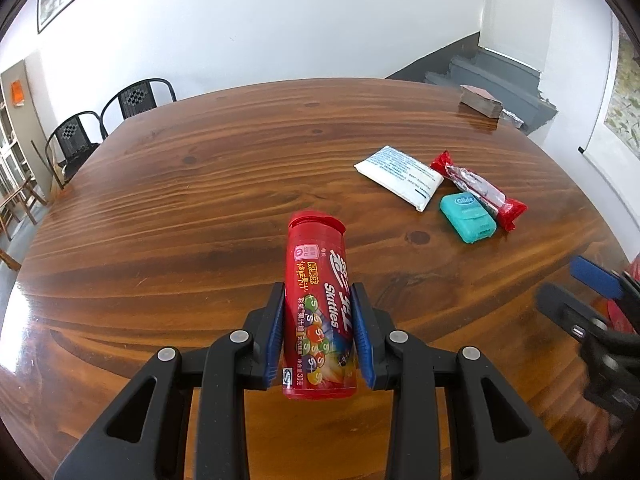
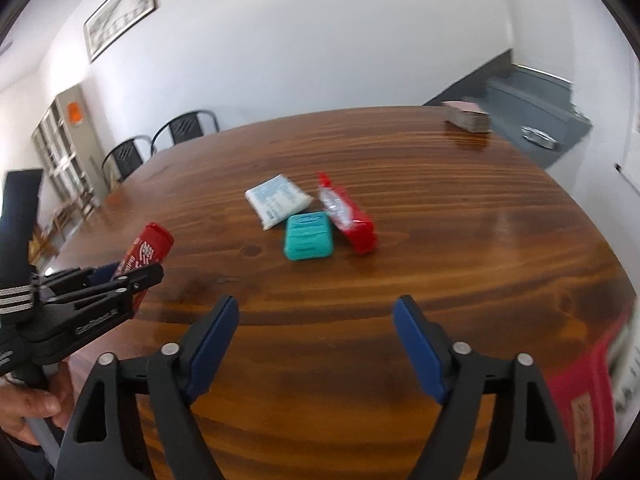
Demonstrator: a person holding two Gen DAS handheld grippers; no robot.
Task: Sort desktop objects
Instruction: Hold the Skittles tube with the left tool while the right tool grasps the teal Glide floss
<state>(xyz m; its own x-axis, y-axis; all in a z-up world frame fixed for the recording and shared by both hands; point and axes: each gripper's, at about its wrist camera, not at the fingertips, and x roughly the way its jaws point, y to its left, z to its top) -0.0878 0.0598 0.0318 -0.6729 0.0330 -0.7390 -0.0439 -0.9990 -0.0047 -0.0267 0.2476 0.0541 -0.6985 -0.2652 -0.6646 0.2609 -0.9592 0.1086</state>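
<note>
My left gripper (image 1: 319,294) is shut on a red Skittles tube (image 1: 318,308) and holds it above the wooden table (image 1: 200,184). The tube also shows in the right wrist view (image 2: 147,249), clamped in the left gripper (image 2: 132,270). A white tissue pack (image 1: 400,176), a teal floss box (image 1: 467,218) and a red snack packet (image 1: 480,190) lie together to the right. My right gripper (image 2: 316,306) is open and empty, short of the floss box (image 2: 308,235), tissue pack (image 2: 277,200) and red packet (image 2: 349,214). The right gripper (image 1: 588,284) shows blurred at the left wrist view's right edge.
A stack of cards (image 1: 480,102) sits at the table's far right corner. Two black chairs (image 1: 108,120) stand beyond the far left edge. A red box (image 2: 588,400) is blurred at the near right. Grey stairs (image 1: 500,84) rise behind the table.
</note>
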